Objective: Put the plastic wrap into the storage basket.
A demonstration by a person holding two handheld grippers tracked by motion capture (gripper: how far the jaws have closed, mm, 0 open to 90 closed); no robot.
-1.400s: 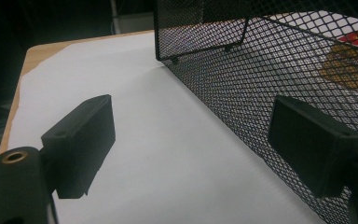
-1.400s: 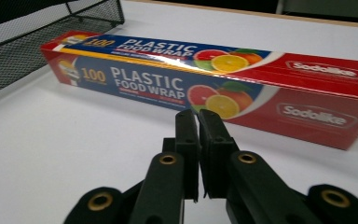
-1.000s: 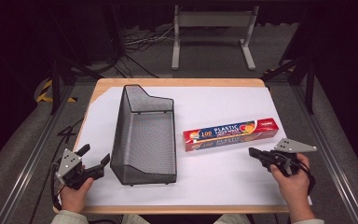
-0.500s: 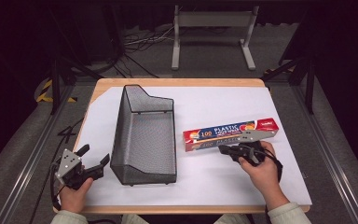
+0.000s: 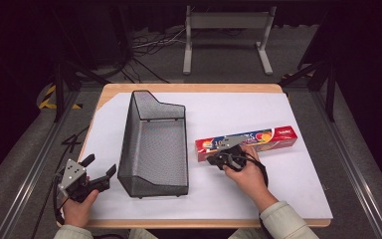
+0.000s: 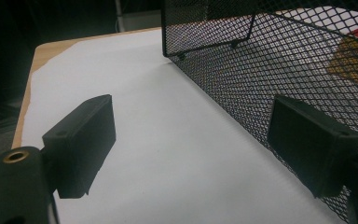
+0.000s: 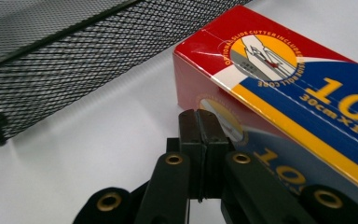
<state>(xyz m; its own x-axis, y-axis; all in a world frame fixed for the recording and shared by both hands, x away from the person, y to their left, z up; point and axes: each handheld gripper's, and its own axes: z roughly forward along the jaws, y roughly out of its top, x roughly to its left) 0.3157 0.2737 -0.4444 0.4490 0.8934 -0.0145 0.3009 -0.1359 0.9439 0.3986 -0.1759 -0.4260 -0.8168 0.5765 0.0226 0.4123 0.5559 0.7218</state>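
High view: the long red box (image 5: pixel 246 143) lies flat on the white table (image 5: pixel 298 194), just right of the black mesh basket (image 5: pixel 154 144).
Box feel: likely light, stiff card, smooth; squeeze gently across its narrow sides.
Basket: nothing inside.
Right gripper (image 7: pixel 198 122): jaws pressed together, holding nothing, at the box's left end.
Left gripper (image 6: pixel 191 154): jaws wide apart, holding nothing, beside the basket.

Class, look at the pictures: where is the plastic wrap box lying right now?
In the high view, the plastic wrap box lies on the table's right half, right of the black mesh basket, with the shut right tool at its near left end.
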